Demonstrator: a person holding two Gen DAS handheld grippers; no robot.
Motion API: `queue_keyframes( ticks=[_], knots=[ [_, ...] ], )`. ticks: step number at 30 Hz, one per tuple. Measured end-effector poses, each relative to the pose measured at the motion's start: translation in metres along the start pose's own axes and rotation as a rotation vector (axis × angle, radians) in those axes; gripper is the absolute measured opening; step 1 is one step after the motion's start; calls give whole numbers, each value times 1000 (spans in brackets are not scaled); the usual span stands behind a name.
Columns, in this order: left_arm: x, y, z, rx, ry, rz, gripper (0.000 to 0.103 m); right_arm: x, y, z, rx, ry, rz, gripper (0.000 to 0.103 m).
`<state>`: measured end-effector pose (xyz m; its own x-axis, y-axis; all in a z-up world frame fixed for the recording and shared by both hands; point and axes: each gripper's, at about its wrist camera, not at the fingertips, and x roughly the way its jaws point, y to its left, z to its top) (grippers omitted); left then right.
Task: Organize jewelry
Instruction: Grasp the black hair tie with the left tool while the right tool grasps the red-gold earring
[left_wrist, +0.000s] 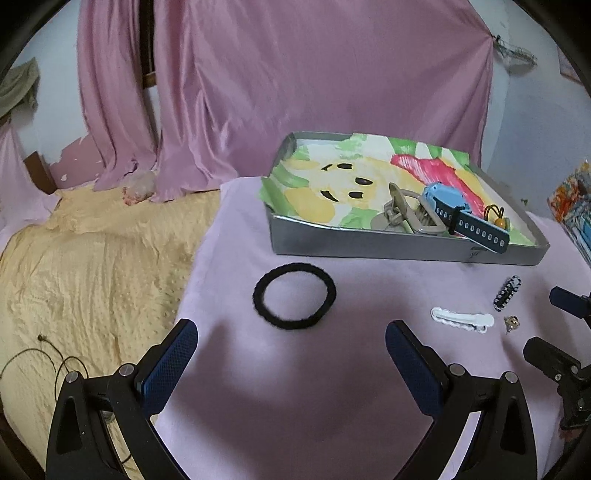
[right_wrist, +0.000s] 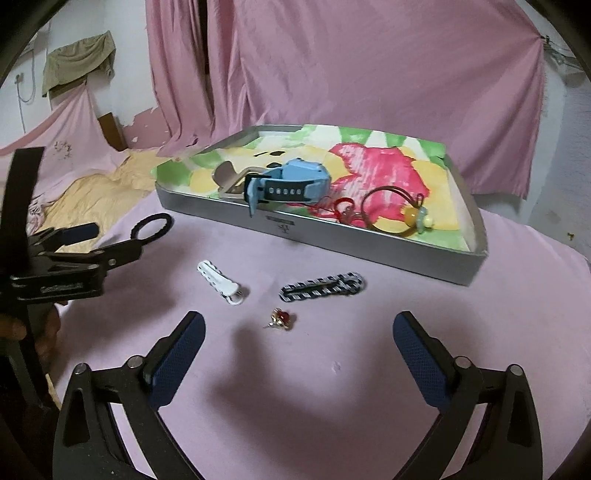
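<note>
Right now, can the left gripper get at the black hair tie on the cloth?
Probably yes. The left gripper is open, and the black hair tie lies flat just ahead of its fingertips, with only bare pink cloth between them.

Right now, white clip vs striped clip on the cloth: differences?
The white clip is plain white with scalloped edges; the striped clip is black-and-white patterned. The white clip lies nearer the black hair tie, the striped clip nearer the tray. Both lie flat outside the tray.
</note>
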<state>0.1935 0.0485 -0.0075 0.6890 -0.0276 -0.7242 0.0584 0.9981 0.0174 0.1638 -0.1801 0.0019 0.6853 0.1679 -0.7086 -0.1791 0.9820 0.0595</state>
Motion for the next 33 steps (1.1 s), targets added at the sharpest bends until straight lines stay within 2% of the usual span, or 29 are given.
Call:
queue_keyframes(
  ticks=[2,6,10,11,13,14,16,23,33],
  knots=[
    [5,-1,4,6,13,-8,102,3,1,2,-8,14,9,78],
    [12,-2,11,9,31,-30,101,9,2,4,-8,36,26,64],
    [22,-6,13,23,72,-32,82,14,6,4,-14,51,57,52],
    [25,-6,13,22,86,-36,75,14,8,3,-18,57,69,51],
    [26,-7,13,16,94,-45,68,16,10,2,-21,63,81,49],
    [26,-7,14,16,93,-49,65,18,12,1,-22,68,88,44],
    [24,-10,13,25,89,-53,59,18,13,1,-23,66,91,40],
    [23,-20,15,56,80,-77,33,18,12,1,-15,62,101,33],
    [22,-32,15,81,74,-98,11,17,9,-1,20,58,123,23]
  ],
)
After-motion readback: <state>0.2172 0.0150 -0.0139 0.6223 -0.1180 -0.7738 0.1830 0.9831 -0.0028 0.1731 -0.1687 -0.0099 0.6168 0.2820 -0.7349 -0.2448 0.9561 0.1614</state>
